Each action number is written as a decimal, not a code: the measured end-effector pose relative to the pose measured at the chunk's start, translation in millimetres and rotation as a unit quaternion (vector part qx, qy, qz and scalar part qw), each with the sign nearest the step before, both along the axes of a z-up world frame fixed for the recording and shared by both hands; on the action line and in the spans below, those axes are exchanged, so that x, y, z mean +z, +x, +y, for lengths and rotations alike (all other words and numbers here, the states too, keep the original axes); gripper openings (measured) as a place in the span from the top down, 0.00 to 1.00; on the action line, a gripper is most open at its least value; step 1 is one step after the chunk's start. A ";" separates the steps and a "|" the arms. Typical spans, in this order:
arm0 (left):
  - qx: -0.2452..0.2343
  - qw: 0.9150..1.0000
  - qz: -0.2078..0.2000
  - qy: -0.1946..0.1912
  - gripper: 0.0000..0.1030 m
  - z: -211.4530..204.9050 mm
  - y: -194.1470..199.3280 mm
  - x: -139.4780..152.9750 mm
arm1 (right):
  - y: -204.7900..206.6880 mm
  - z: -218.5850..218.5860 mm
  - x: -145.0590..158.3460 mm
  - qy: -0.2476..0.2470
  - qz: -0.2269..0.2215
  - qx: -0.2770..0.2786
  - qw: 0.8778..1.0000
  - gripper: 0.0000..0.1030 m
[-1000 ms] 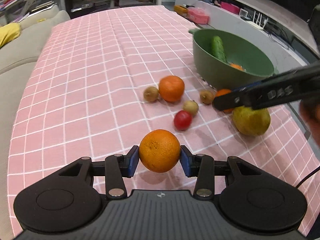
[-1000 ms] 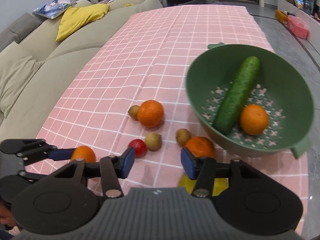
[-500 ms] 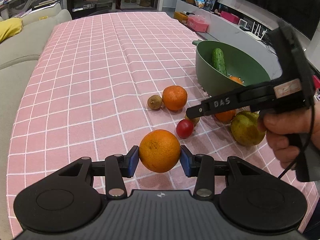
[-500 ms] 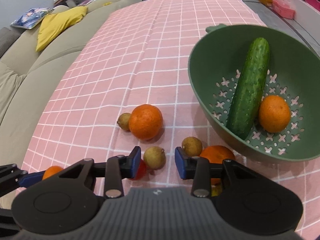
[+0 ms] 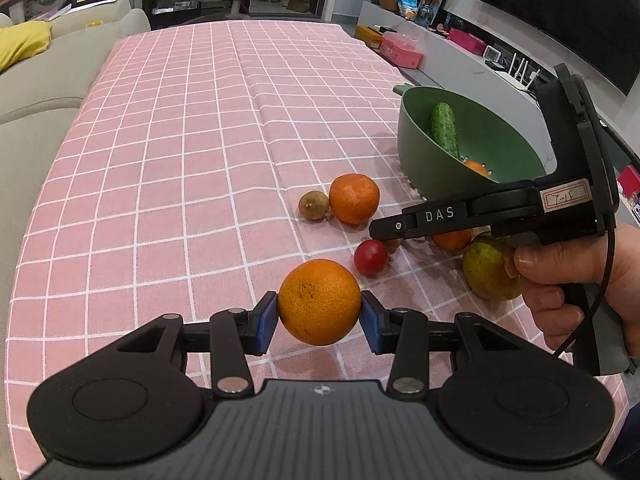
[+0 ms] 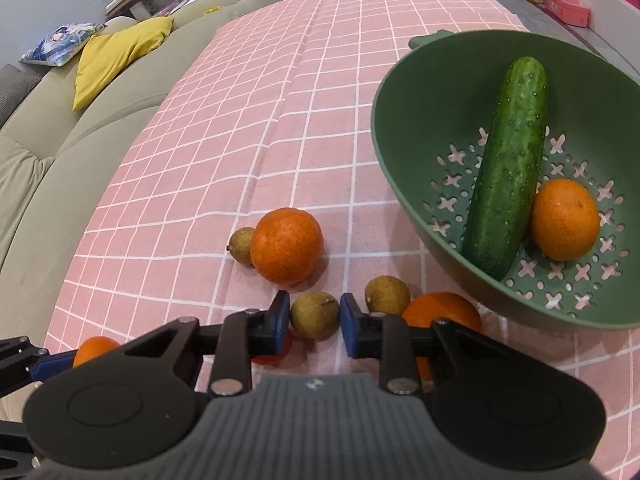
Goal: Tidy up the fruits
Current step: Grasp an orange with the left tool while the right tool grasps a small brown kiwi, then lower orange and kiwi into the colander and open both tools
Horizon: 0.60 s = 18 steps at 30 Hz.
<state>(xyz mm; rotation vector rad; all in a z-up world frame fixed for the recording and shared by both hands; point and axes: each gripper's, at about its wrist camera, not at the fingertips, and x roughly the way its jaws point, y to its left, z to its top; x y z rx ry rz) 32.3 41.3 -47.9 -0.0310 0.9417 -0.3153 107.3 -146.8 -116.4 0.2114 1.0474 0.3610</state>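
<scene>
Fig.: two-handed fruit sorting, mid-step. Left hand-held gripper is clamped on a round orange with pebbled peel, blue pads on opposite sides, fruit lifted clear of the pink checked cloth of the desk. Right hand-held gripper has come together on a small round tan-brown longan-like fruit; both pads touch its sides, fruit low on the cloth, lift-off not clear.

Doing the step well (judgement): keep the squeeze light, since the skin looks thin; raise straight up before swinging toward the green perforated plastic colander bowl, which sits ahead and to the right of the right fingers. Clear the rim, lower inside, then release. A 2nd tan fruit lies just right of the right pad, with a part-hidden orange fruit beyond it; a small red tomato-like fruit is just left, under the left finger. Avoid knocking these.

Orientation: gripped fruit is near-spherical, no marked long axis; its stem nub shows at upper right, toward the bowl. Contrast the long dark-green cucumber in the bowl: long axis runs away from the gripper, tip propped up the far wall, touching a loose orange.
</scene>
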 end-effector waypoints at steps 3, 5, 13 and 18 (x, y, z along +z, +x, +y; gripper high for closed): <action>-0.001 1.000 0.002 0.001 0.52 -0.2 -0.3 -0.7 | -0.8 1.5 2.8 -0.003 -0.003 0.007 1.000 0.78; -0.001 1.000 0.003 0.002 0.52 -0.2 -0.4 -1.4 | -1.9 3.9 4.5 -0.005 -0.005 0.013 1.000 0.78; 0.011 1.000 -0.006 0.002 0.52 1.4 1.7 0.0 | -5.7 5.2 18.3 -0.003 -0.016 0.032 0.999 0.78; 0.006 1.000 -0.007 0.013 0.52 -5.7 3.9 -0.1 | -8.9 -4.3 42.8 0.006 -0.043 0.037 0.998 0.78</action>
